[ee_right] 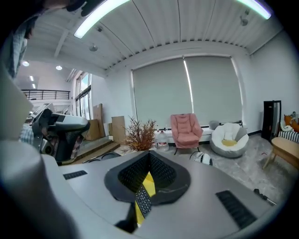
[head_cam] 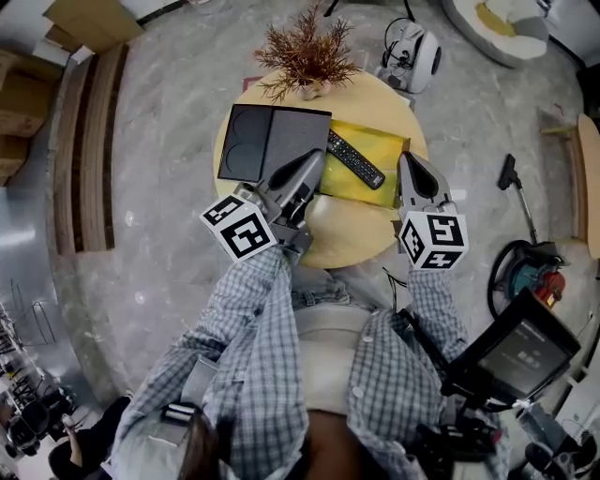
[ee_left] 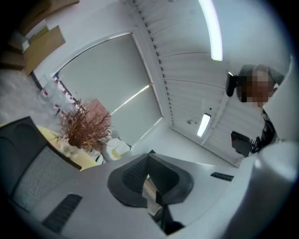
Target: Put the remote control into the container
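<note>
No text is legible; the keys of the remote control [head_cam: 355, 159] are too small

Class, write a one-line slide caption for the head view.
Left gripper and right gripper, both shut, over a round table; the remote lies on a yellow mat beside the container.

Probably an office lounge or studio: pink armchair [ee_right: 186, 130], white beanbag [ee_right: 230, 138], tall roller blinds [ee_right: 187, 91], cardboard boxes [head_cam: 89, 19].

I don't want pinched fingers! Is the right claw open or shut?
Shut. The right claw is closed tight, tip against tip, holding nothing.
</note>
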Motion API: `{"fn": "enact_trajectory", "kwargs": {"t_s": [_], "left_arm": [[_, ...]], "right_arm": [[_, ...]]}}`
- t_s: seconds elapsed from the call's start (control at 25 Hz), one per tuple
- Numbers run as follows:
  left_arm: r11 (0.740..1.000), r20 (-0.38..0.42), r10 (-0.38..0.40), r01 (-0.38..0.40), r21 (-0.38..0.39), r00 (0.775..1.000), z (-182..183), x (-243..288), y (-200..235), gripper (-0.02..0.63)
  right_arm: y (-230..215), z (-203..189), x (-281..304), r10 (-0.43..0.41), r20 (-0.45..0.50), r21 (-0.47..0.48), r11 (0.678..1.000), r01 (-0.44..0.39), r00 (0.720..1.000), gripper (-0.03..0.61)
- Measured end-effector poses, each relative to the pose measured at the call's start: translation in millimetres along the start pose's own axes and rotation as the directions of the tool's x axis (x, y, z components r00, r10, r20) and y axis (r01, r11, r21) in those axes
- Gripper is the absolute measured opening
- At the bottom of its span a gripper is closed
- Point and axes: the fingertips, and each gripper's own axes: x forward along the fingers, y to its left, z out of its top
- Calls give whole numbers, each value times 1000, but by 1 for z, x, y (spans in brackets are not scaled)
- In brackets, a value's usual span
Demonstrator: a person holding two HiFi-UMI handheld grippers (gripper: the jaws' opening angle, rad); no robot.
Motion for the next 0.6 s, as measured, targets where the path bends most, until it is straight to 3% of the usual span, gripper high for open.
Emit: {"fn": "enact_trajectory", "kwargs": {"t_s": [0.12,0.2,0.48,0.6], "left_arm": [[989,-29,-8,12,149,1000,0,8,-19,8],[979,-33,-12,19,205,999,1,11,-26,8],[969,41,-14,4,247,999,4,2,-40,8],[973,42,-19,9,229,999,-3,-4,-52,8]], "right_arm": [[0,12,-12,-1,39,-2,1000,1,999,6],[5,17,-17,21,52,-17,1000,-20,998,6],[14,34,-45,50,109,-35,998,-46,993,6],[15,33,-63,71,112,-34,997,-68,991,6]]}}
